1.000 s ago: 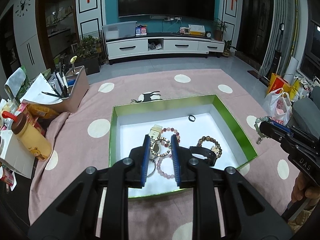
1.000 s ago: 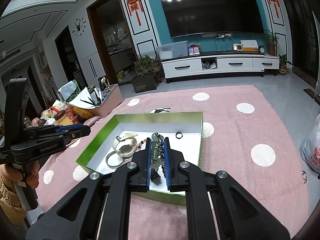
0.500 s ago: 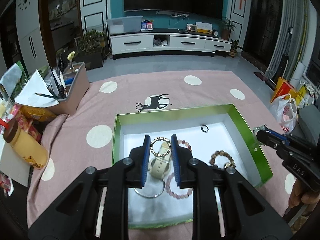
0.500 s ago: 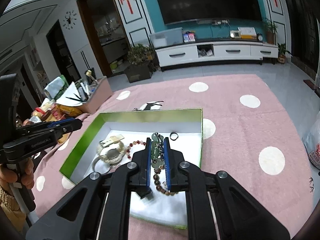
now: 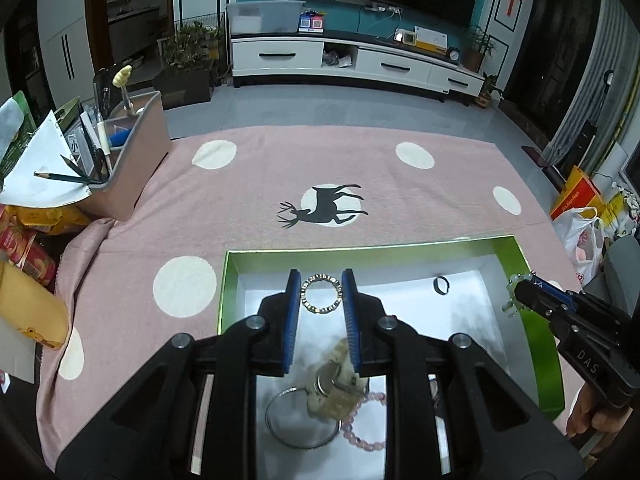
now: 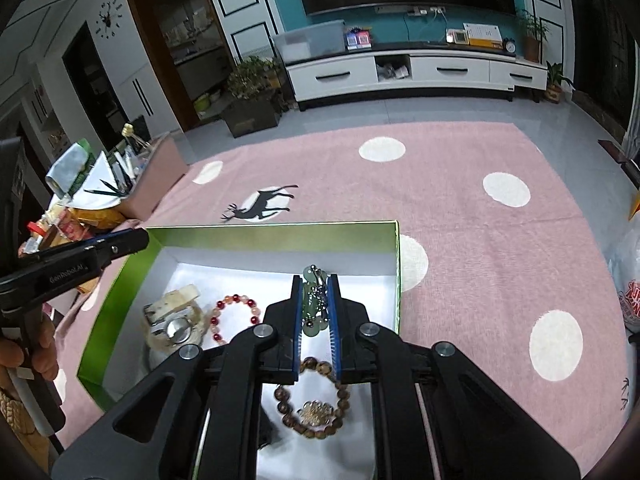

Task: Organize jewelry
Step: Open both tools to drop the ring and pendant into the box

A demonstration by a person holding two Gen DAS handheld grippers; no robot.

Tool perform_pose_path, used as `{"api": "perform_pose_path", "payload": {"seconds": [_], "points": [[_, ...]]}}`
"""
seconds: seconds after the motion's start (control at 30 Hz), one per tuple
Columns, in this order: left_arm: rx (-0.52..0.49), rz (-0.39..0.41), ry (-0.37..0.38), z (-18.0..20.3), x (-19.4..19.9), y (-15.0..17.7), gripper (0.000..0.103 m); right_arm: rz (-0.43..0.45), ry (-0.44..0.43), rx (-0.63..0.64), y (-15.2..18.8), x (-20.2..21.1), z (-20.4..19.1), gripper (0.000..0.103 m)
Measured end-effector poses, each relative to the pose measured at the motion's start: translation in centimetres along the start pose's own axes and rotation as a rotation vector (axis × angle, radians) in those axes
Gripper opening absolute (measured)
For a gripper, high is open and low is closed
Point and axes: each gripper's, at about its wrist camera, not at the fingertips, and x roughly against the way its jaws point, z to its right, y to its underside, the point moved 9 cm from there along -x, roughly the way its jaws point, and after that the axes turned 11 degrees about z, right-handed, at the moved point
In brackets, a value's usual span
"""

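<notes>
Left gripper [image 5: 321, 294]: fingers pinching a gold ring-shaped bangle [image 5: 320, 293] above the far-left corner of the green-walled, white-lined box [image 5: 536, 344]. Right gripper [image 6: 316, 300]: fingers narrowly clamped on a pale-green jade bead bracelet [image 6: 313, 304] near the box's far-right corner.

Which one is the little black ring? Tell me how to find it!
Look for the green-walled box with a white floor on the pink dotted rug. In its far right corner lies the small black ring, alone on bare white. It is plain, dark and much smaller than the beaded bracelets and the gold ring-shaped bracelet nearby.
</notes>
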Motion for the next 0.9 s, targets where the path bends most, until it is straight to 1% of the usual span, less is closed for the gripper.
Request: {"api": "perform_pose_path", "payload": {"seconds": [0.17, 0.27, 0.3, 0.33, 0.37, 0.4, 0.43, 0.47, 0.5, 0.57, 0.6, 0.63, 0.67, 0.7, 0.73, 0.77, 0.8, 0.9], "points": [[0.001, -0.017, -0.012, -0.1, -0.9, 0.2, 0.020, -0.031, 0.023, -0.004, 0.7, -1.3, 0.5, 0.015], [-0.002, -0.020, -0.016, -0.2, -1.0, 0.4, 0.021, -0.024, 0.020, -0.011, 0.6, -1.1, 0.7, 0.018], [-0.003, -0.021, -0.018, -0.2, -0.9, 0.4, 0.024, -0.021, 0.025, -0.009, 0.5, -1.0, 0.7, 0.019], [-0.002, -0.023, -0.017, -0.2, -0.9, 0.4, 0.031, -0.021, 0.026, -0.008, 0.5, -0.9, 0.8, 0.022], [-0.001, -0.023, -0.015, -0.2, -0.8, 0.4, 0.034, -0.019, 0.026, -0.009, 0.4, -0.8, 0.8, 0.024], [-0.001, -0.022, -0.014, -0.1, -0.6, 0.5, 0.041, -0.017, 0.027, -0.009, 0.4, -0.6, 0.8, 0.025], [-0.002, -0.021, -0.014, -0.1, -0.5, 0.5, 0.050, -0.016, 0.027, -0.008, 0.3, -0.4, 0.7, 0.028], [-0.003, -0.020, -0.017, -0.1, -0.2, 0.5, 0.056, -0.013, 0.025, -0.003, 0.3, 0.0, 0.7, 0.032], [-0.006, -0.018, -0.017, -0.1, 0.1, 0.5, 0.058, -0.012, 0.027, 0.002, 0.3, 0.3, 0.6, 0.036], [-0.022, -0.011, -0.022, 0.1, 0.9, 0.5, 0.064, -0.004, 0.035, 0.019, 0.2, 1.2, 0.3, 0.051], [-0.029, -0.008, -0.027, 0.2, 1.2, 0.5, 0.072, 0.001, 0.036, 0.027, 0.0, 1.6, 0.1, 0.055], [-0.038, -0.001, -0.030, 0.3, 1.9, 0.4, 0.075, 0.006, 0.038, 0.036, -0.1, 2.3, -0.1, 0.062], [-0.042, 0.004, -0.028, 0.4, 2.3, 0.3, 0.076, 0.008, 0.041, 0.040, -0.1, 2.7, -0.2, 0.068], [-0.045, 0.009, -0.028, 0.5, 3.0, 0.2, 0.080, 0.010, 0.043, 0.042, -0.2, 3.2, -0.3, 0.069], [-0.047, 0.011, -0.029, 0.6, 3.4, 0.2, 0.086, 0.010, 0.045, 0.043, -0.3, 3.9, -0.4, 0.074], [-0.051, 0.012, -0.029, 0.7, 4.0, 0.2, 0.088, 0.008, 0.046, 0.043, -0.3, 4.4, -0.5, 0.080], [-0.055, 0.013, -0.028, 0.8, 4.4, 0.2, 0.088, 0.008, 0.049, 0.044, -0.3, 4.8, -0.6, 0.082], [-0.070, 0.018, -0.024, 1.4, 6.3, 0.1, 0.094, 0.001, 0.067, 0.065, -0.4, 6.2, -1.0, 0.089]]}}
